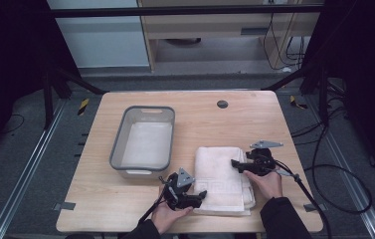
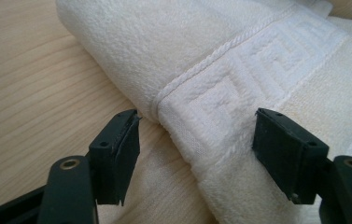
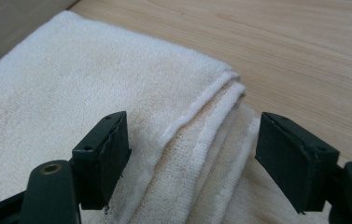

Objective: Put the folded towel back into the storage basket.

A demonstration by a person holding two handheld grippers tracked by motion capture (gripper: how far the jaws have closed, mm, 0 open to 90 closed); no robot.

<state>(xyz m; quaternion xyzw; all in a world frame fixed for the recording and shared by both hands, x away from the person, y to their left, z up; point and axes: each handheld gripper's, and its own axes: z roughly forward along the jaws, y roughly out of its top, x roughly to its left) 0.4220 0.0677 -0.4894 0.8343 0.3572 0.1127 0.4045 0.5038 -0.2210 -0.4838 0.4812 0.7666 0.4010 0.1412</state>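
Note:
A folded white towel with a woven key-pattern band lies on the wooden table, right of centre near the front. My left gripper is open at the towel's front left corner; its jaws straddle the folded edge of the towel. My right gripper is open at the towel's right side, its jaws either side of the stacked layered edges of the towel. Neither gripper holds anything.
A grey plastic bin stands left of the towel, with something white lying flat in its bottom. A dark round grommet sits near the table's far edge. Cables trail off the table's right side.

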